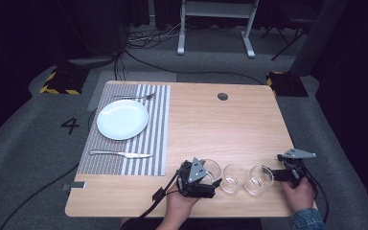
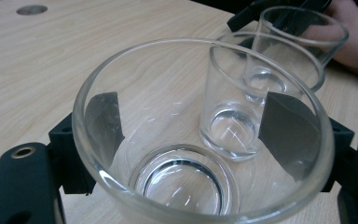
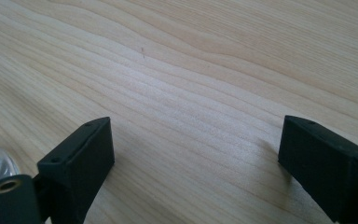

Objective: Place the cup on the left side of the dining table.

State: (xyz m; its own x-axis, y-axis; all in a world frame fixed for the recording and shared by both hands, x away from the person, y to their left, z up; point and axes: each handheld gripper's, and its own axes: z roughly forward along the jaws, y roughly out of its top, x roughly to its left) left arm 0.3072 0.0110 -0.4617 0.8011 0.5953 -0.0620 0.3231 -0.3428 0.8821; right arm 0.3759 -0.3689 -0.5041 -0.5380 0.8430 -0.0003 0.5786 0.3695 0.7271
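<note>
Left gripper (image 2: 196,135) clamped on the nearest glass (image 2: 200,140) at the table's (image 1: 220,124) near edge.
Clear, round, smooth, thick-based — seemingly just lifted; right gripper (image 3: 196,158) wide apart — beside two more glasses (image 1: 247,179).

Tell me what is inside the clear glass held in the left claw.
The clear round drinking glass in the left claw looks empty: its thick base shows through. The claw's grey pads press its outer wall and cover some table behind it.

Floor marking: numeral "4" (image 1: 70,125), dark on the grey carpet (image 1: 24,143), left of frame. No other legible text.
</note>
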